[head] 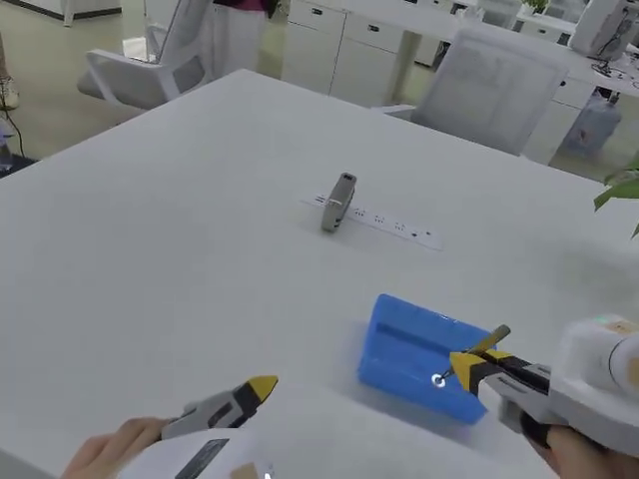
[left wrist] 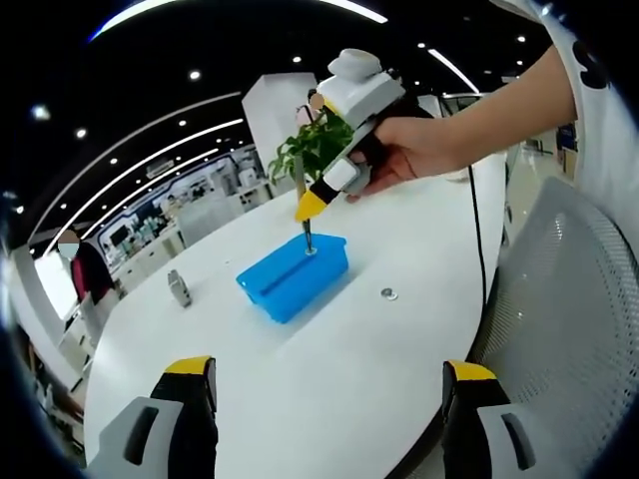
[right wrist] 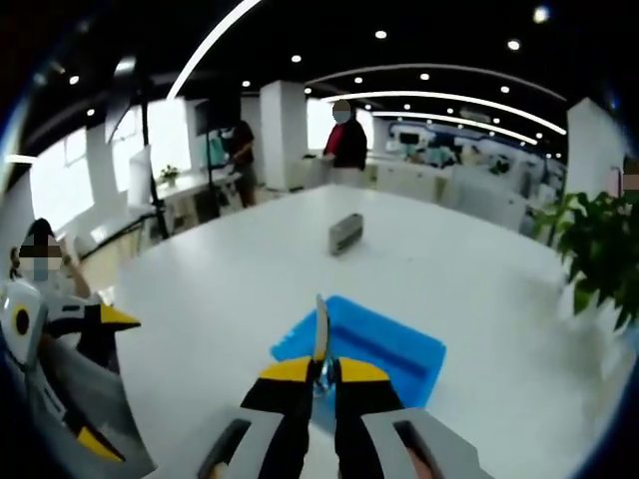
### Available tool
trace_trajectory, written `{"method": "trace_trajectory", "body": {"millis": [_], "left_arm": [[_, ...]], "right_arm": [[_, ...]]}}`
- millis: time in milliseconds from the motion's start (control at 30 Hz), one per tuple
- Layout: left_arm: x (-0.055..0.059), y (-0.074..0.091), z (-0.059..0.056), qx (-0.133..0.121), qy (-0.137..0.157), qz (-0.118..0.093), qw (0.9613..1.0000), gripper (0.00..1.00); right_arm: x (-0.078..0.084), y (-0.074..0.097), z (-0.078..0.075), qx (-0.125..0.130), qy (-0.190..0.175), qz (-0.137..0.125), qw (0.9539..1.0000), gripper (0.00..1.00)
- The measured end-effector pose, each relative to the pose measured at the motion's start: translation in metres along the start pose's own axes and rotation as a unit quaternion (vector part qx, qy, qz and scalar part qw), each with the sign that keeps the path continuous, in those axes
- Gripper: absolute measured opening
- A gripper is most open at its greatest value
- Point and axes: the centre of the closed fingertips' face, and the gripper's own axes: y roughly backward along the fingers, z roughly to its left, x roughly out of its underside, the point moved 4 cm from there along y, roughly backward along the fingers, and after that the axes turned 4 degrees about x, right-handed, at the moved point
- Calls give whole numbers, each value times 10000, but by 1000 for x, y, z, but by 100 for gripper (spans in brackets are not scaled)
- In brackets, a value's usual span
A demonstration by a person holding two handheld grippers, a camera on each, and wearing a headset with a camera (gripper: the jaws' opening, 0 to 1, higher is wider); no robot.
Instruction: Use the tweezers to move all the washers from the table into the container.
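Note:
My right gripper (head: 471, 365) is shut on thin metal tweezers (head: 496, 336), whose tips point down into the blue container (head: 409, 344). A small washer (head: 439, 379) sits at the tweezer tips, over the container's near side. In the left gripper view the tweezers (left wrist: 306, 232) reach into the container (left wrist: 290, 281), and a loose washer (left wrist: 388, 293) lies on the white table to its right. My left gripper (left wrist: 329, 377) is open and holds nothing; it hovers near the table's front edge (head: 262, 387). In the right gripper view the jaws (right wrist: 321, 371) pinch the tweezers (right wrist: 320, 324) above the container (right wrist: 384, 344).
A small grey metal block (head: 339, 200) stands mid-table beside a flush socket strip (head: 389, 222). Office chairs (head: 489, 85) and cabinets line the far side. A potted plant (right wrist: 599, 244) is at the right. People stand in the background (right wrist: 347, 145).

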Motion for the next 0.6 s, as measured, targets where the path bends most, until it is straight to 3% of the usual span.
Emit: {"method": "trace_trajectory", "body": {"millis": [400, 600], "left_arm": [[2, 0, 0, 5, 16, 59, 10000, 95], [2, 0, 0, 7, -7, 100, 9999, 95]], "right_arm": [[-7, -43, -7, -72, 74, 69, 9999, 4], [4, -64, -10, -168, -30, 240, 9996, 4]]}}
